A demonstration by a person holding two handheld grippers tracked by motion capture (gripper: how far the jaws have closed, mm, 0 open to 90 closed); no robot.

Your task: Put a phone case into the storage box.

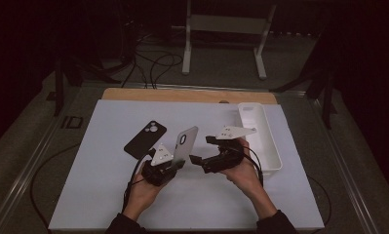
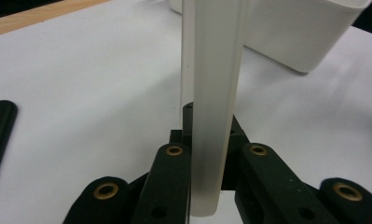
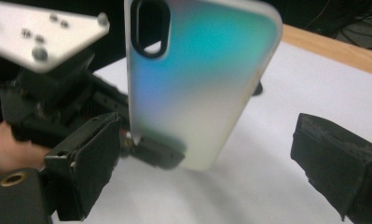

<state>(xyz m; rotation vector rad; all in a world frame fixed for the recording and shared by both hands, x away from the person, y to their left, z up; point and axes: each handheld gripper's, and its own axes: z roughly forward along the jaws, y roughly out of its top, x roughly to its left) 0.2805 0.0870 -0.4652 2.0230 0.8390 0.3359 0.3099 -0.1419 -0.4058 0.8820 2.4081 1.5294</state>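
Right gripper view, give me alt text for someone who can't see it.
A translucent phone case with a blue-green sheen stands upright, its lower end clamped in the left gripper at left. The right gripper has its padded black jaws spread wide on either side of the case, not touching it, above a white table.
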